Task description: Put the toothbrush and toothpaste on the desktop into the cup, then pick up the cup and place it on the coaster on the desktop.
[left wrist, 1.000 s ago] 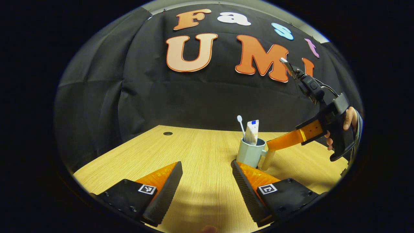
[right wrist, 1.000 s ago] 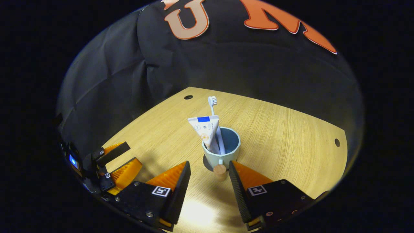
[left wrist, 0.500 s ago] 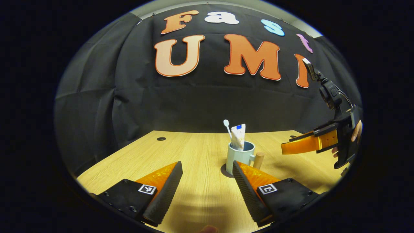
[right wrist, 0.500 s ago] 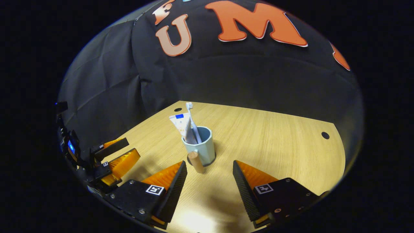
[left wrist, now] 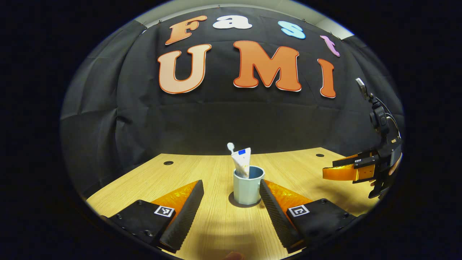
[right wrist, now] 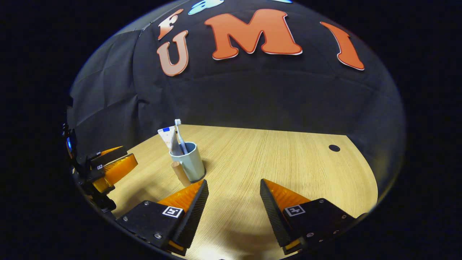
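A pale blue cup (left wrist: 247, 187) stands upright on a dark round coaster (left wrist: 232, 200) on the wooden table (left wrist: 202, 169). The white toothpaste tube (left wrist: 242, 161) and the white toothbrush (left wrist: 231, 146) stick up out of it. My left gripper (left wrist: 230, 183) is open, with the cup just beyond its fingertips and nothing between them. My right gripper (left wrist: 344, 172) hangs off to the cup's right. In the right gripper view the cup (right wrist: 190, 163) shows its wooden handle (right wrist: 179, 173), the toothpaste tube (right wrist: 167, 138) and the toothbrush (right wrist: 179, 133); my right gripper (right wrist: 233, 182) is open, apart from the cup.
Round cable holes (left wrist: 168, 163) (right wrist: 334, 148) sit near the table's back edge. The left gripper (right wrist: 112, 168) shows at the left of the right gripper view. A hand (left wrist: 396, 163) holds the right gripper. Bare tabletop (right wrist: 288, 162) stretches to the right of the cup.
The right gripper has pulled back from the cup's handle and off to the right, staying open. The cup stays on the coaster and has drifted to centre in the left gripper view.
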Action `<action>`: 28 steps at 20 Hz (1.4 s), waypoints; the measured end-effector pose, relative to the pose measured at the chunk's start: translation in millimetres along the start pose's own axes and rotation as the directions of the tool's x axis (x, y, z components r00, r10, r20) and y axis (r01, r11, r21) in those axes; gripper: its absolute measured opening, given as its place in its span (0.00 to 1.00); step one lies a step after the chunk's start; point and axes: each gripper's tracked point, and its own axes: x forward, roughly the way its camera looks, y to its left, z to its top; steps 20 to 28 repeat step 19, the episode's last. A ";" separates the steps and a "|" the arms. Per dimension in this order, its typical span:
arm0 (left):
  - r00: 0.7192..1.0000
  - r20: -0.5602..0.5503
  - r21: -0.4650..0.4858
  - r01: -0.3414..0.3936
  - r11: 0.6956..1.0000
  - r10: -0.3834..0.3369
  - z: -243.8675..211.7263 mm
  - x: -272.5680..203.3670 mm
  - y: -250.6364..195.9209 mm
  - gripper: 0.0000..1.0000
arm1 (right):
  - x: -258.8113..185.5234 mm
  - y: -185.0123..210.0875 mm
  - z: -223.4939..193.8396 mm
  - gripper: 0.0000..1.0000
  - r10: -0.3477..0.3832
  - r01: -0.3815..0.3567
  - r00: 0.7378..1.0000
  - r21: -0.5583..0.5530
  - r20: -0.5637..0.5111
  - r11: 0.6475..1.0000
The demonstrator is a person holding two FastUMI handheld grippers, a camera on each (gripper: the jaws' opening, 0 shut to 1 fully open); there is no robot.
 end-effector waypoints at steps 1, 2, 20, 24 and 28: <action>1.000 0.007 0.003 0.007 1.000 -0.007 2.2 0.5 -4.3 0.97 | -2.3 -5.2 -2.7 0.87 -0.009 0.009 1.000 0.014 0.002 1.000; 1.000 0.007 0.007 0.018 1.000 -0.018 3.5 1.1 -10.7 0.98 | -4.0 -10.1 -2.0 0.87 -0.019 0.019 1.000 0.027 0.013 0.999; 0.953 0.303 0.030 -0.035 0.999 0.025 65.3 -20.8 -15.6 0.99 | -28.4 -19.5 32.1 0.87 -0.142 0.172 0.913 -0.046 0.383 0.984; 0.953 0.303 0.030 -0.035 0.999 0.025 65.3 -20.8 -15.6 0.99 | -28.4 -19.5 32.1 0.87 -0.142 0.172 0.913 -0.046 0.383 0.984; 0.953 0.303 0.030 -0.035 0.999 0.025 65.3 -20.8 -15.6 0.99 | -28.4 -19.5 32.1 0.87 -0.142 0.172 0.913 -0.046 0.383 0.984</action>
